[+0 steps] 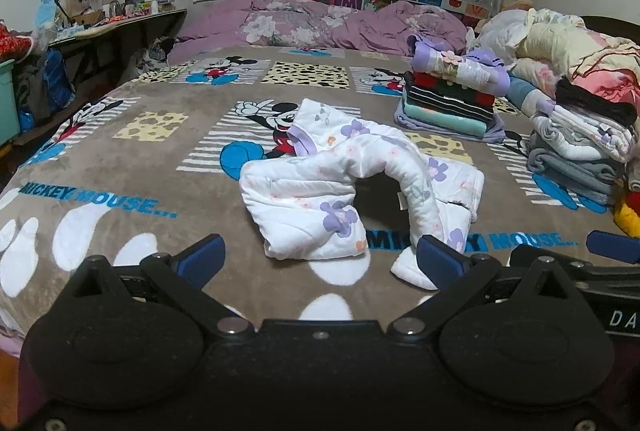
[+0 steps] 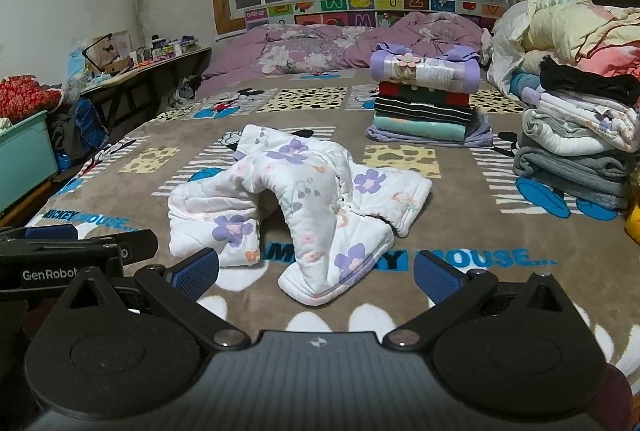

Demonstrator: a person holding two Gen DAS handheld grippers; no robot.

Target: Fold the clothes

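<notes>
Along the left edge of the scene, a cluttered table (image 1: 120, 19) is seen against the wall, clear of the work. On the bed (image 1: 120, 159), near its front middle, a white quilted garment with purple flowers (image 1: 340, 183) is found crumpled and unfolded, one part arched up off the blanket. The left tongs (image 1: 320, 259) are held released, jaws spread wide and empty, with the garment directly ahead and its near hem lying between the blue pads. The right tongs (image 2: 316, 267) are likewise released and empty; from them the garment lies ahead and slightly left, its lowest flap just beyond the jaws. The garment's long axis is judged to run across the bed, left to right, so each end is nearer one tong. Further right, a folded stack (image 2: 428, 107) and a second pile (image 2: 580, 147) are noted, well apart from the garment.
</notes>
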